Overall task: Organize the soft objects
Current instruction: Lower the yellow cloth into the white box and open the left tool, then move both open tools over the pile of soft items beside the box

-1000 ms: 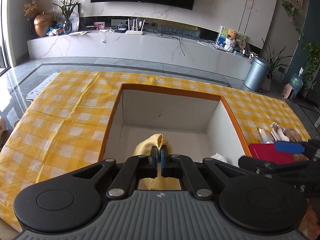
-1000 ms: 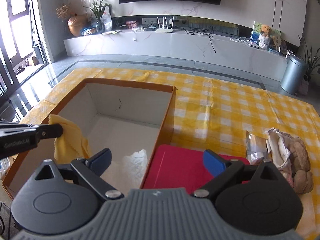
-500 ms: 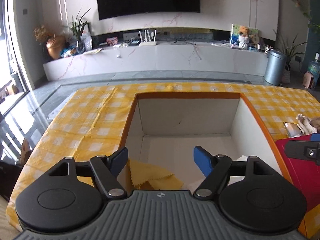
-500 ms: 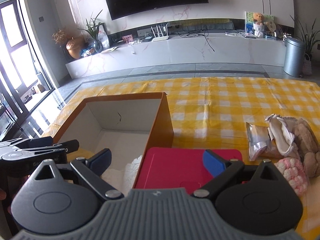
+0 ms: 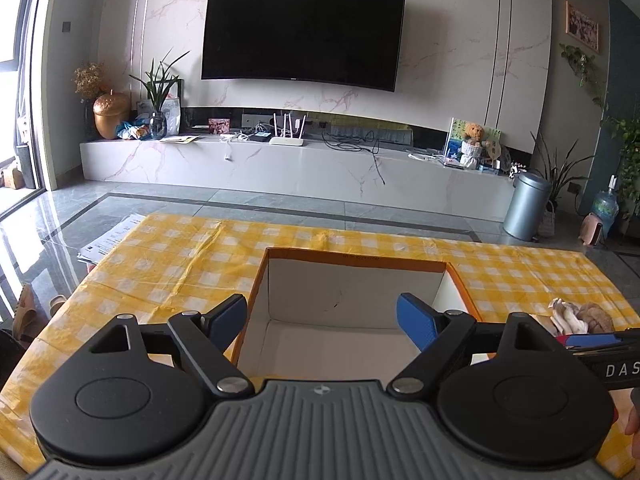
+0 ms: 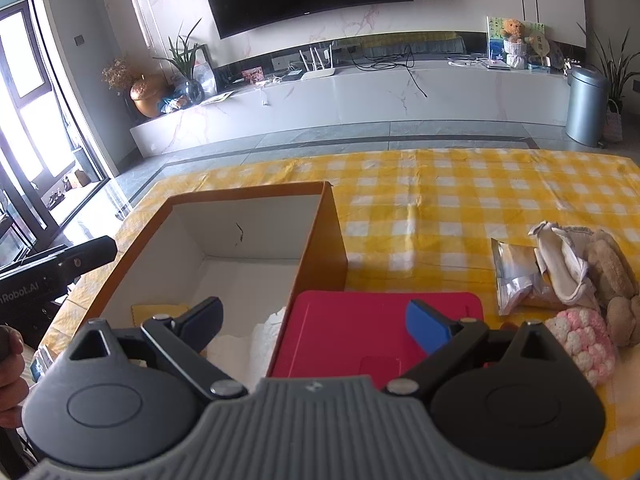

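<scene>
An orange box (image 6: pixel 320 248) with a white inside stands on the yellow checked tablecloth (image 6: pixel 460 184); it also shows in the left wrist view (image 5: pixel 256 292). A yellow cloth (image 6: pixel 156 312) and a white soft item (image 6: pixel 270 326) lie inside it. My left gripper (image 5: pixel 322 320) is open and empty above the box's near end. My right gripper (image 6: pixel 316 322) is open and empty over the box's right wall and a red lid (image 6: pixel 380 328). To the right lie a pink-white knitted item (image 6: pixel 584 340), a beige plush (image 6: pixel 612 276) and a white cloth (image 6: pixel 560 256).
A silver foil packet (image 6: pixel 516 280) lies beside the soft items. The left gripper's body (image 6: pixel 52 268) shows at the left of the right wrist view. A grey bin (image 5: pixel 526 206) and a TV bench (image 5: pixel 280 164) stand beyond the table.
My left gripper opened and let the yellow cloth drop into the box, then rose and pulled back. My right gripper lifted and tilted slightly, still open.
</scene>
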`<state>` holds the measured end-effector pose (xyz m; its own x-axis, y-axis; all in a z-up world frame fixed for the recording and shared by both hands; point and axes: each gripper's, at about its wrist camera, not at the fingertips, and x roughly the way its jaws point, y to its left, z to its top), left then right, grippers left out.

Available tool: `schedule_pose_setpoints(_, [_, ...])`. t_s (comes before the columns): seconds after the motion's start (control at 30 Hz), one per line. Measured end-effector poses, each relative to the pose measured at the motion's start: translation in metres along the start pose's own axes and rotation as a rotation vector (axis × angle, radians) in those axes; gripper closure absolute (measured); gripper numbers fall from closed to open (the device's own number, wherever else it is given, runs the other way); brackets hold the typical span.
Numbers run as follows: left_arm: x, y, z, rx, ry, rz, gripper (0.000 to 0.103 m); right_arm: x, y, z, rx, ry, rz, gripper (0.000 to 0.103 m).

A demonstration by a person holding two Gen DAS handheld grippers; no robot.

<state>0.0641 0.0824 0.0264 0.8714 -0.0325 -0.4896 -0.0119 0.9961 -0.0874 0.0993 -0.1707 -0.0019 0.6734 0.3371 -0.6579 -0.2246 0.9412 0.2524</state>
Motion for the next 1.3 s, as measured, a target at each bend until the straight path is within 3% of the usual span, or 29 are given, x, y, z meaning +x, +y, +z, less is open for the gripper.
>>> schedule_pose_setpoints(0.2, [-0.013, -0.011, 0.001, 0.026, -0.02, -0.031, 0.004, -0.015, -0.001, 0.001, 0.001, -0.034, -0.004, 0.006])
schedule_pose_setpoints(0.33, [-0.021, -0.017, 0.001, -0.003, -0.013, -0.095, 0.004, -0.025, -0.004, 0.001, 0.005, -0.051, -0.006, 0.006])
schedule_pose_setpoints(0.43, [-0.026, -0.023, 0.002, -0.011, -0.01, -0.084, 0.004, -0.038, -0.014, 0.003, 0.014, -0.07, -0.011, 0.006])
schedule_pose_setpoints(0.7, [-0.047, -0.061, 0.0, 0.1, -0.077, -0.082, 0.004, -0.085, -0.071, 0.01, 0.095, -0.156, -0.14, 0.003])
schedule_pose_setpoints(1.0, [-0.054, -0.104, 0.006, 0.136, -0.013, -0.171, 0.004, -0.122, -0.112, 0.011, 0.145, -0.215, -0.216, 0.003])
schedule_pose_setpoints(1.23, [-0.052, -0.155, 0.004, 0.223, 0.008, -0.204, 0.004, -0.12, -0.145, 0.002, 0.183, -0.17, -0.241, 0.003])
schedule_pose_setpoints(1.3, [-0.047, -0.168, 0.003, 0.233, 0.036, -0.225, 0.004, -0.12, -0.154, -0.001, 0.181, -0.159, -0.289, 0.003])
